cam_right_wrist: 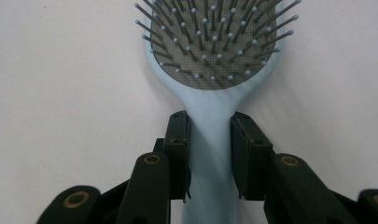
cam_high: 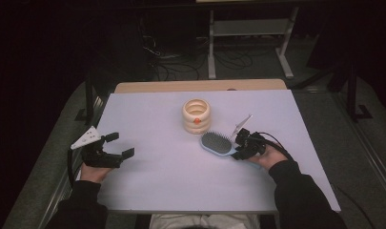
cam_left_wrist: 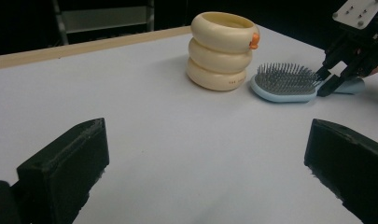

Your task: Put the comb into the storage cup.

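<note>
The brush (cam_high: pixel 218 143) lies bristles-up right of centre in the high view, just below the ringed holder (cam_high: pixel 197 116). The right gripper (cam_right_wrist: pixel 210 135) is clamped on its handle; the grasp looks done, lifting remains. The left gripper (cam_high: pixel 118 145) hangs wide open and empty at lower left.

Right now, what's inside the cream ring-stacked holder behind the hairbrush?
In the high view the cream ring-stacked plastic holder shows a pale hollow with nothing sticking out; its bottom is hidden by the wall. An orange knob sits outside on the rim. The light blue hairbrush lies beside it.
</note>
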A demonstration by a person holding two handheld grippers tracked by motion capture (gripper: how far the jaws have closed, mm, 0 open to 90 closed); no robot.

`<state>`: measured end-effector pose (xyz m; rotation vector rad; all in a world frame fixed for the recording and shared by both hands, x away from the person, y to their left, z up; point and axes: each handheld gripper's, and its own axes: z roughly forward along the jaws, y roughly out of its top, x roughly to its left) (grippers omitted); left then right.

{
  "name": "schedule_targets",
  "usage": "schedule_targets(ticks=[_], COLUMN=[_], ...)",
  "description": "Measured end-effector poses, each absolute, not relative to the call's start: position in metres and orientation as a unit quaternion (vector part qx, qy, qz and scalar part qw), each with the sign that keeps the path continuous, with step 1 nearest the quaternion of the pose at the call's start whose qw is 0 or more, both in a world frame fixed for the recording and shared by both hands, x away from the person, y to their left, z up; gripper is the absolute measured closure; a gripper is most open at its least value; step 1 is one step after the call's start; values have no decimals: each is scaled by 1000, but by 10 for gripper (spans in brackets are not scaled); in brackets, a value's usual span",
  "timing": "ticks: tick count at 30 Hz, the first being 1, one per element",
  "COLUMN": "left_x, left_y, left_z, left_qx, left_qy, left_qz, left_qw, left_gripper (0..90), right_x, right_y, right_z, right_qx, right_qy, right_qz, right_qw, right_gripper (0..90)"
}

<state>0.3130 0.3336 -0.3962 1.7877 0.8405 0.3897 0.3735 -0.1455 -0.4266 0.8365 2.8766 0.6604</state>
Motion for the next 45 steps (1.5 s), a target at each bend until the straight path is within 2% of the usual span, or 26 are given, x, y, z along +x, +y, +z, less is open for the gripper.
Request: schedule_targets(ticks=[18, 45], left_x=[313, 313], left_y=[334, 334], left_z=[-396, -396], left_qx=[750, 749], left_qy=[353, 353], left_qz=[164, 165], left_qw=[535, 536], left_gripper=[0, 0], right_x=[370, 359], right_y=[-152, -150], right_z=[-417, -370], right_qx=[273, 251], right_qy=[932, 930], right_qz=[234, 257], right_qw=[33, 77], right_gripper=[685, 685])
